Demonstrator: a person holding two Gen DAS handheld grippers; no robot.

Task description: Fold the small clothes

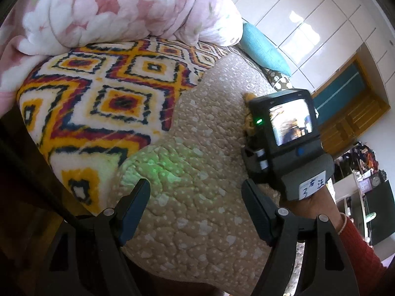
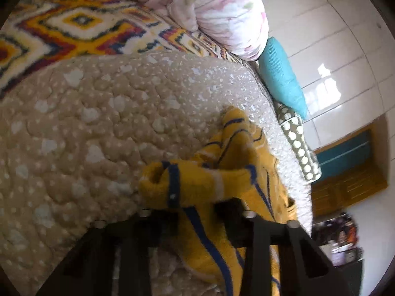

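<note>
Early stage, by my reckoning. Right gripper (image 2: 197, 212): fingers pinching a bunched mustard-yellow knit garment with blue stripes (image 2: 222, 180), which hangs crumpled just ahead of them over the beige quilted bedcover (image 2: 86, 123). Left gripper (image 1: 196, 207): fingers spread, nothing between. No fold visible yet; spreading flat and folding remain.

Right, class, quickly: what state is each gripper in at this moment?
Left gripper: open, holding nothing, above the beige quilt.
Right gripper: fingers closed on the yellow striped garment.
</note>
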